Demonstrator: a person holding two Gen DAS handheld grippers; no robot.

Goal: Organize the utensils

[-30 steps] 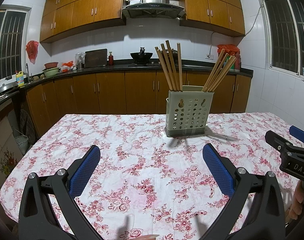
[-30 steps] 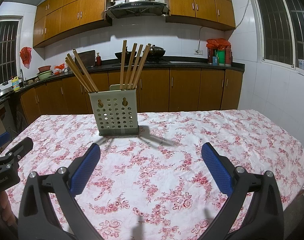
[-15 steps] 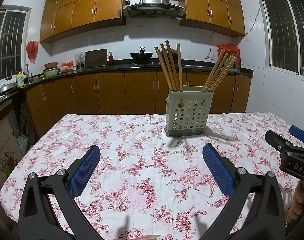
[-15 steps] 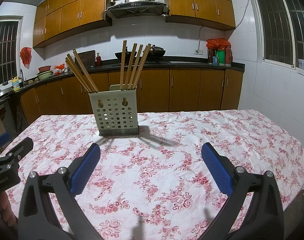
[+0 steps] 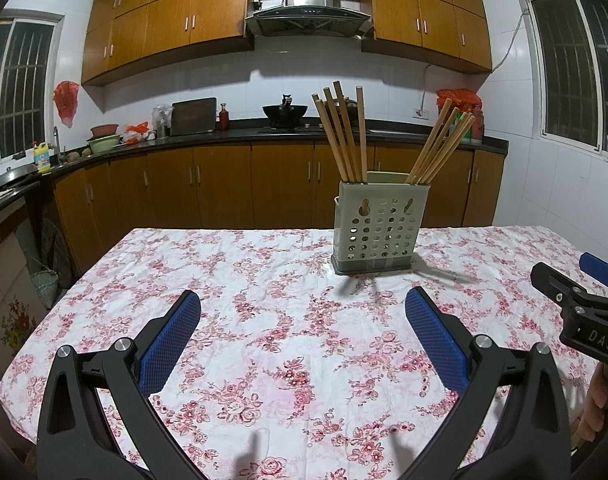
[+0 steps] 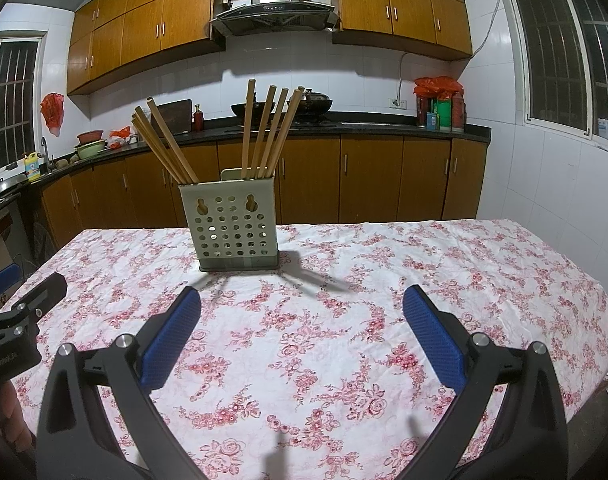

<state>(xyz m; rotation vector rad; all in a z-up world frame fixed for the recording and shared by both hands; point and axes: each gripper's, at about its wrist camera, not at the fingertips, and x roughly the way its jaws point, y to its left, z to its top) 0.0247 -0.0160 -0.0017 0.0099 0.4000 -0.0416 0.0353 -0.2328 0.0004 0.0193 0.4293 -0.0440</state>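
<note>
Tongs, left [image 5: 303,306] and right [image 6: 302,304]: both spread wide, empty, hovered low over surface [image 5: 264,320] with floral cloth. Utensil holder [image 5: 380,228]: pale, perforated, upright toward far edge of surface, well apart from both tongs. Chopsticks [image 5: 344,136]: wooden, in two leaning bunches, one at each end of holder.

Bare floral tablecloth [image 5: 288,320] is lying open ahead of both spread grippers; only the chopstick holder [image 5: 378,232] is standing mid-table.
</note>
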